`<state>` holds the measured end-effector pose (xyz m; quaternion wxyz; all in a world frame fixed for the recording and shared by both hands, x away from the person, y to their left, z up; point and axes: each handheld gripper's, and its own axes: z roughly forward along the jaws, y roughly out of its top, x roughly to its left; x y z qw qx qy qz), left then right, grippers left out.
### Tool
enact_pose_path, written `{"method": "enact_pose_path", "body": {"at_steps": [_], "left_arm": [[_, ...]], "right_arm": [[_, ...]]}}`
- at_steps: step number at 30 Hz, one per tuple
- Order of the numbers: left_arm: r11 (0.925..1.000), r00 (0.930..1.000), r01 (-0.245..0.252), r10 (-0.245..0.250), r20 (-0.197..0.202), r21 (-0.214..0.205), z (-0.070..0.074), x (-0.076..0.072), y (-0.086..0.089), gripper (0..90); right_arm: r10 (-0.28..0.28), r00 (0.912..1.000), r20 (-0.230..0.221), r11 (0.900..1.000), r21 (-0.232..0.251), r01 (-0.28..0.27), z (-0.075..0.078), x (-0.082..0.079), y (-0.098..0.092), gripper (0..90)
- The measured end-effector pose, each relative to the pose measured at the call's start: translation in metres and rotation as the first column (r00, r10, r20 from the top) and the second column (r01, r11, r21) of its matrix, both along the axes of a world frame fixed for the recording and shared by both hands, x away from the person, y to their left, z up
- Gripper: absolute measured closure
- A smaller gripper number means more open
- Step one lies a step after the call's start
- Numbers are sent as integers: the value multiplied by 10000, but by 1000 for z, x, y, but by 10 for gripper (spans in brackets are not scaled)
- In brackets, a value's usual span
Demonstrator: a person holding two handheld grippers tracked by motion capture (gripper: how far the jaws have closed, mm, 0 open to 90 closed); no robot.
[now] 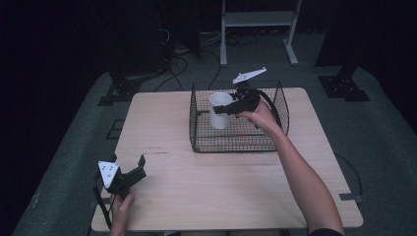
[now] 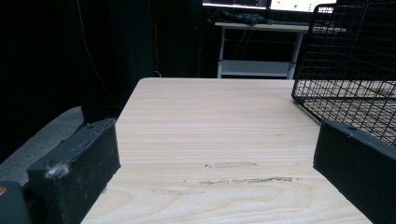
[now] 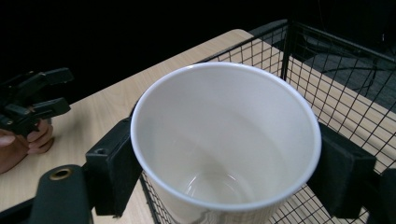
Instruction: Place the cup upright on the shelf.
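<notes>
Grips, with the right gripper (image 1: 223, 109), a white, round, smooth-walled paper cup (image 1: 220, 110): jaws closed narrow onto opposite sides just under the rim, one black pad (image 3: 112, 172) pressed on each side in the right gripper view. Takes the hold high on the wall, likely so that the open mouth stays upward and the cup hangs upright. Shows an empty inside, down to a bare bottom.

Keeps the cup (image 3: 224, 140) within the black wire-mesh rectangular basket (image 1: 236, 147), toward its left side, with the rim at about the height of the basket's top edge. Cannot tell whether the base touches the mesh floor or hangs just above it. Reaches in from above with the right hand (image 1: 260, 115), probably because the mesh walls (image 3: 327, 60) block any approach from the side.

Rests the left gripper (image 1: 129, 161) low at the near left corner of the pale wooden table (image 1: 221, 187), jaws spread wide with nothing between them but bare wood (image 2: 210, 121). Sits well apart from the basket (image 2: 345, 60), seemingly parked out of the way in the left hand (image 1: 123, 204).

Looks like a one-handed step, either setting the cup down in the basket or lifting it out.
</notes>
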<state>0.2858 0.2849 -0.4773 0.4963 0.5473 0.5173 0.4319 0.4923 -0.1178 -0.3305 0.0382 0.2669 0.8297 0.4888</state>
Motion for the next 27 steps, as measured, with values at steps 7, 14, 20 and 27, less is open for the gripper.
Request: {"method": "enact_pose_path", "body": {"at_steps": [7, 14, 20, 27], "left_arm": [[10000, 10000, 2, -2, 5, 7, 0, 0, 0, 0], [10000, 10000, 17, -17, 25, 35, 0, 0, -1, 0], [10000, 10000, 11, -11, 13, 8, 0, 0, 0, 0], [10000, 10000, 3, -3, 12, 6, 0, 0, 0, 0]], "right_arm": [[-87, 9992, -385, 9996, -255, 77, -20, 15, 5, 195], [-272, 9969, -741, 9983, -526, 234, -34, 25, 6, 195], [-421, 9951, -890, 9972, -651, 364, -41, 30, 5, 195], [-496, 9929, -1077, 9944, -983, 390, -50, 34, 7, 194]]}}
